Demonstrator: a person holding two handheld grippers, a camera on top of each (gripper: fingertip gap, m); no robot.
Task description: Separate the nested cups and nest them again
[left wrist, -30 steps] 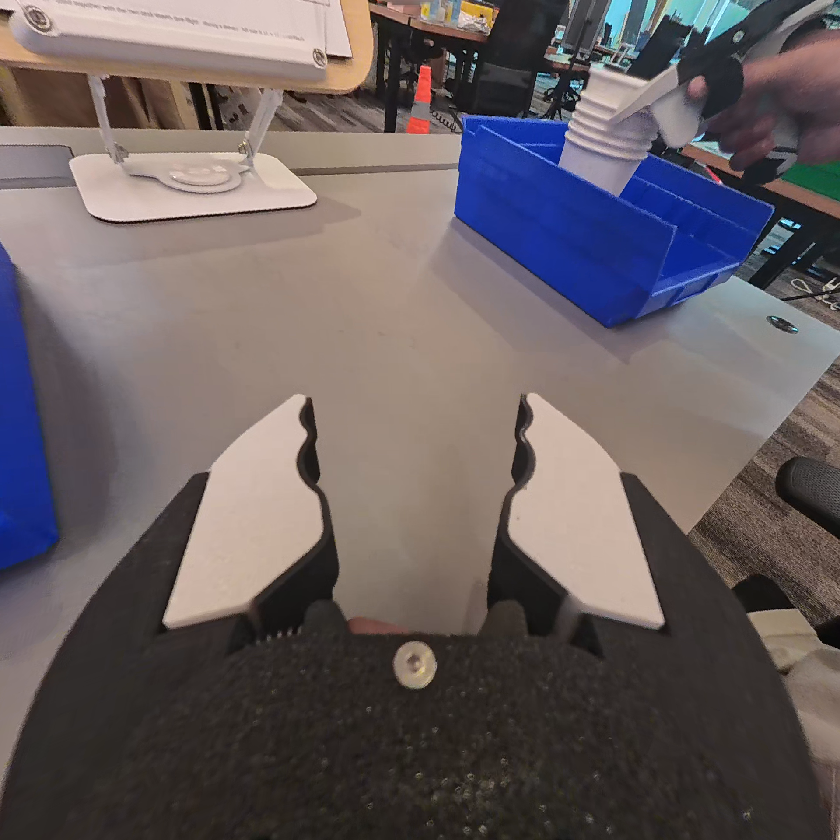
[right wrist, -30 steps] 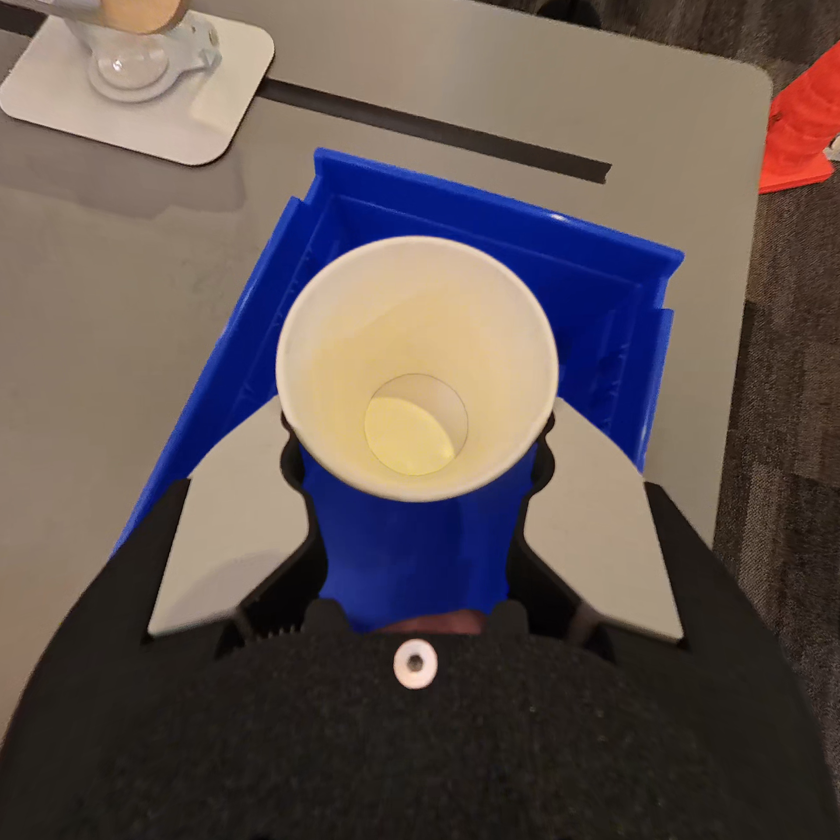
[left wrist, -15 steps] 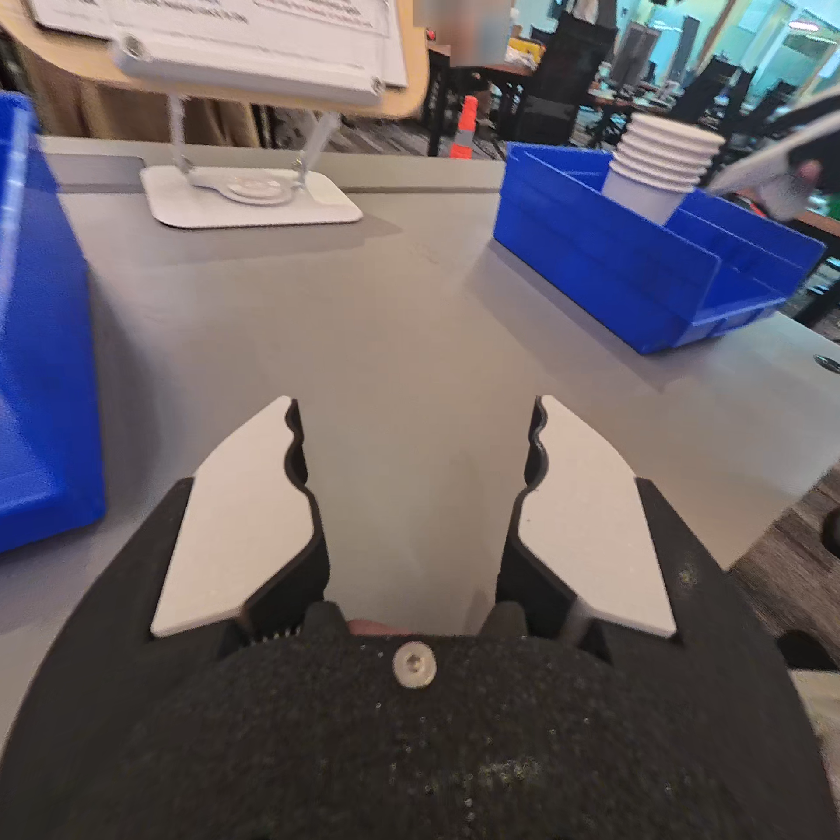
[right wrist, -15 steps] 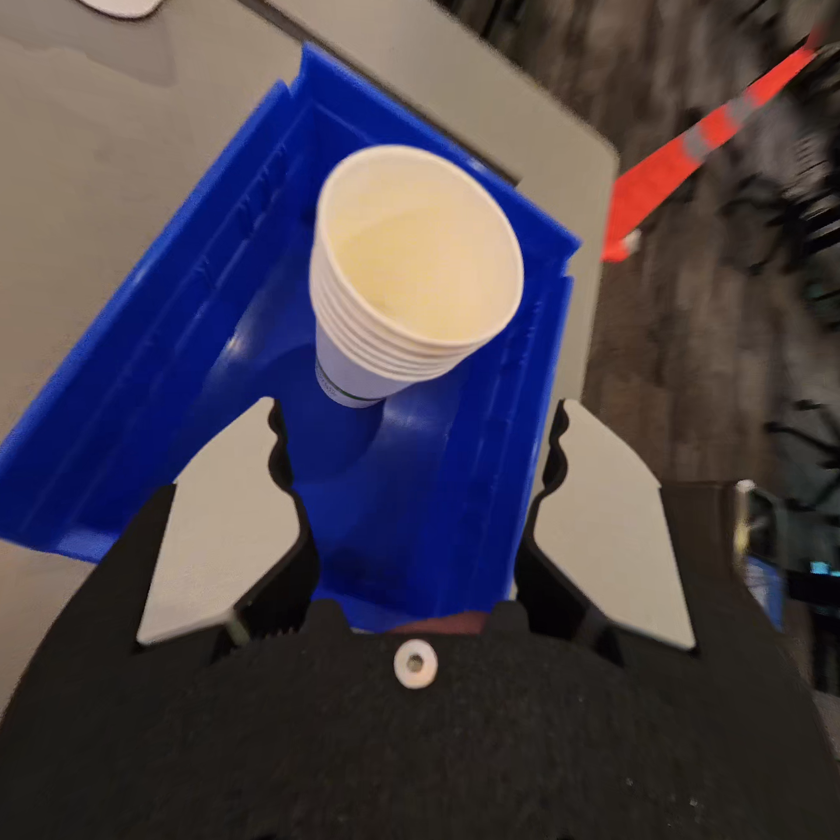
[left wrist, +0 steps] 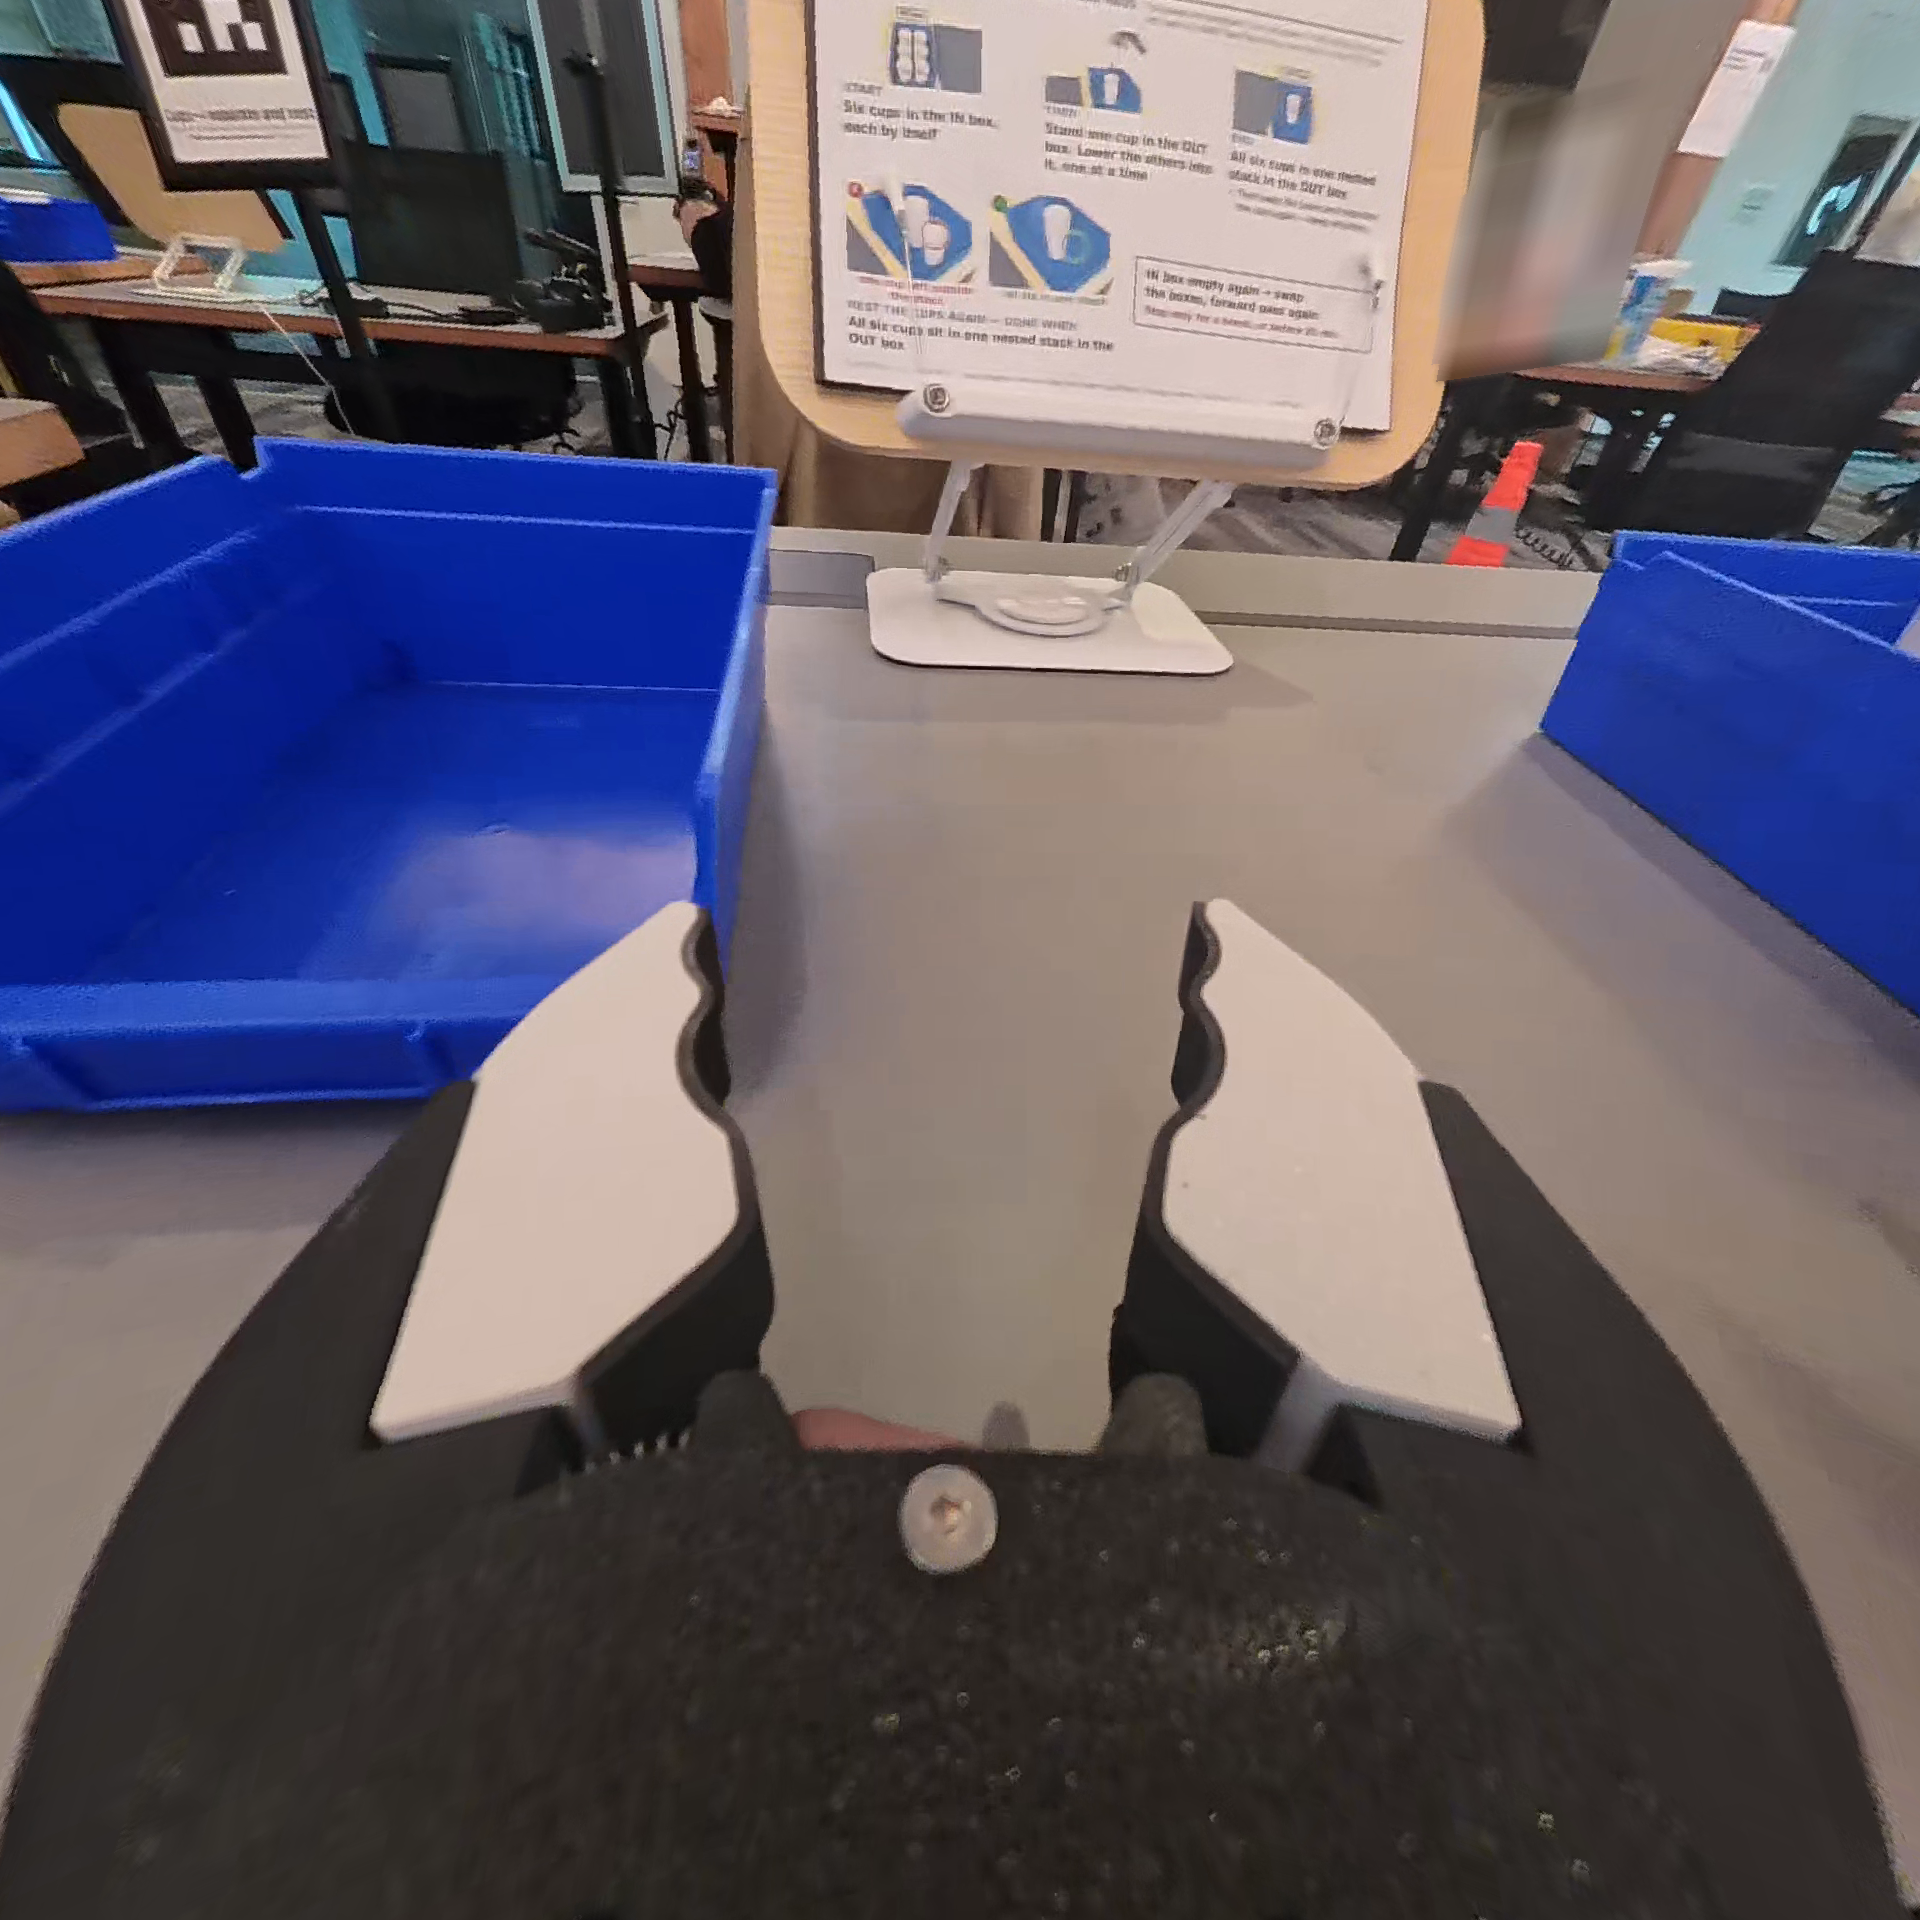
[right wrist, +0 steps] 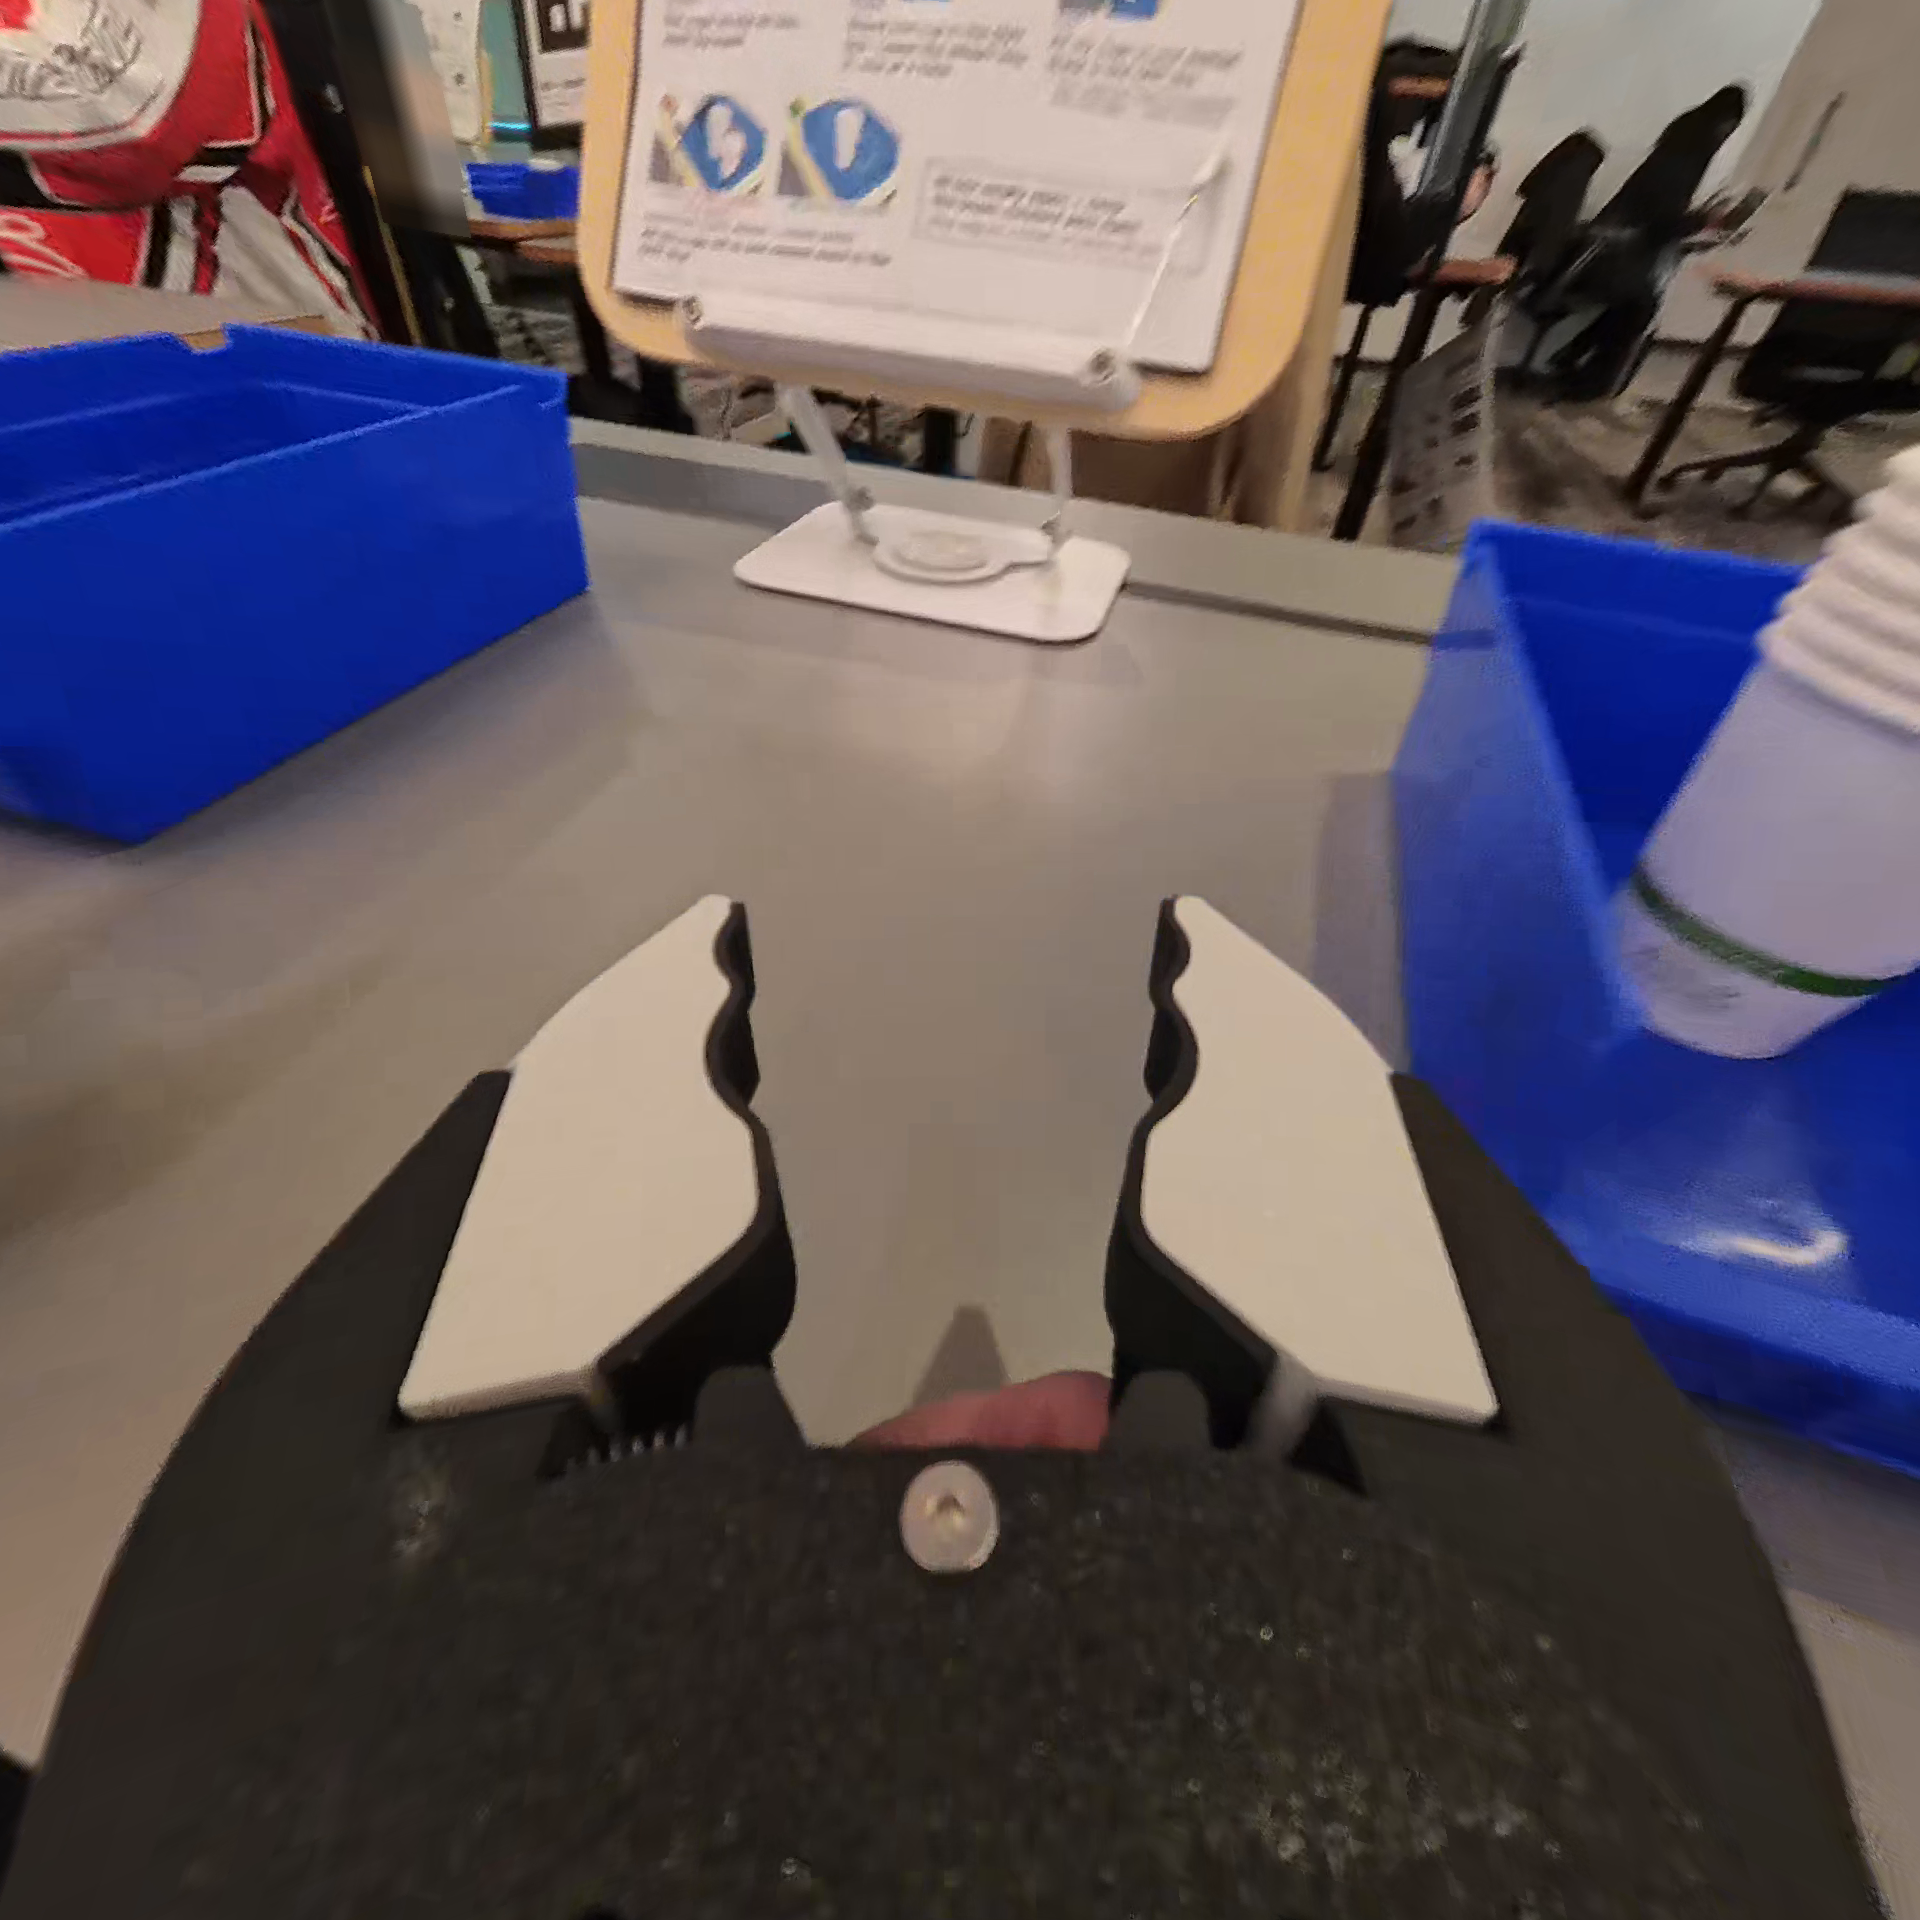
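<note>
A grey table (left wrist: pixel 1039 831) spreads ahead of the jaws and under them. Straight beyond them, at its far edge, a white stand (left wrist: pixel 1049 618) holds a tan board (left wrist: pixel 1101 239) with a printed sheet. Farther off to the right stands an orange cone (left wrist: pixel 1501 509), among dark chairs (right wrist: pixel 1829 353) and desks (left wrist: pixel 312 312).

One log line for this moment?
left hand-held gripper: open | right hand-held gripper: open | cup stack: nested, right bin | left bin: empty
</note>
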